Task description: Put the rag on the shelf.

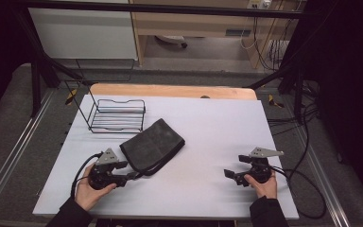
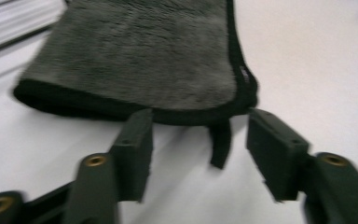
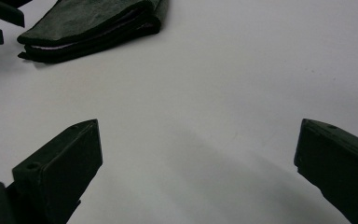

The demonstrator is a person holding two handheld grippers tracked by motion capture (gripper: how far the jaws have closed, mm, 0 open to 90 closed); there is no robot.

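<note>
Jaws of the left gripper stand half apart around the towel's hanging loop, pads not touching it. High view: folded grey towel at table centre, wire basket at eleven o'clock. Right gripper, at four o'clock, gapes wide over bare tabletop.

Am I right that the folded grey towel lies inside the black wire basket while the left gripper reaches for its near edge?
Not quite: the folded grey towel lies on the white table, beside the black wire basket and outside it, as the high view shows. The rest holds: the left gripper is at the towel's near edge, its jaws apart around the hanging loop.
</note>
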